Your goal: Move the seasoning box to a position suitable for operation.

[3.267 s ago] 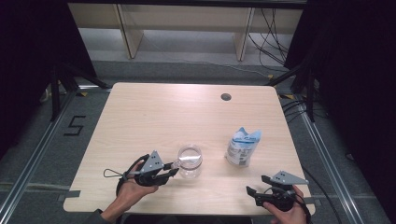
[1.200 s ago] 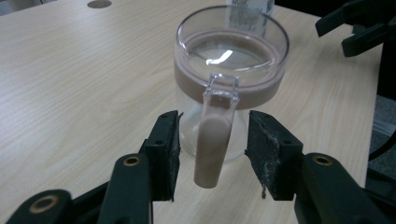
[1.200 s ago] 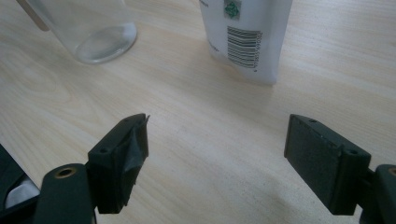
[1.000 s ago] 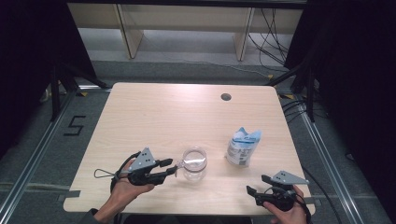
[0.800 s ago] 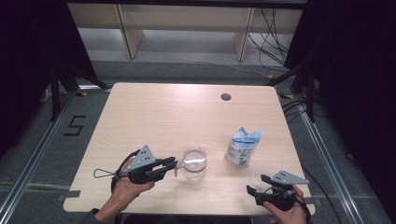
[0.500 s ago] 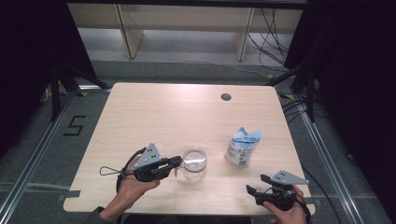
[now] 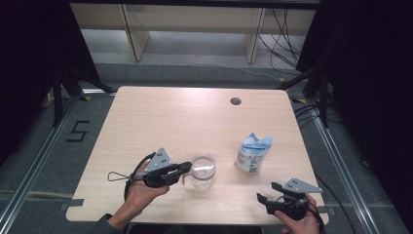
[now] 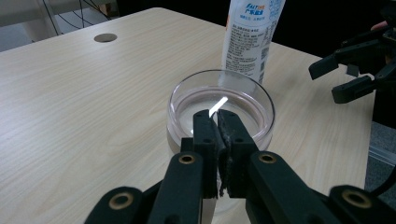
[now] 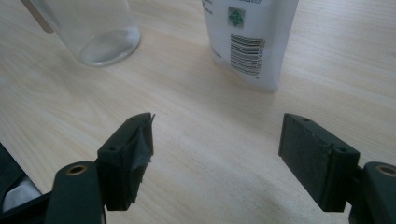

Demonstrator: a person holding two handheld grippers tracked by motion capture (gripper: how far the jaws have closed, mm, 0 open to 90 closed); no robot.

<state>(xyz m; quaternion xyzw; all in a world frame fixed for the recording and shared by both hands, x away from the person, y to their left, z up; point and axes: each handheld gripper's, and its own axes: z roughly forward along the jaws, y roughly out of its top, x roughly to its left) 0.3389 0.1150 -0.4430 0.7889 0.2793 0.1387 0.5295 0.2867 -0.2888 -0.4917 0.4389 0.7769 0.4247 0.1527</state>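
A clear glass stands upright near the table's front, left of the middle. My left gripper lies level and points right at it. Its jaws are shut together, tips at the glass's near rim; I cannot tell whether they pinch anything. A white and blue pouch stands upright to the right of the glass. My right gripper rests at the front right edge, open and holding nothing, short of the pouch and the glass. It also appears in the left gripper view, as the right gripper.
The light wooden table has a round cable hole at its back right. Bare tabletop stretches behind the glass and pouch. Shelving legs and cables stand on the floor beyond the far edge.
My left gripper has slid a little to the right up to the glass, and its jaws have closed. The right gripper, glass and pouch have stayed put.
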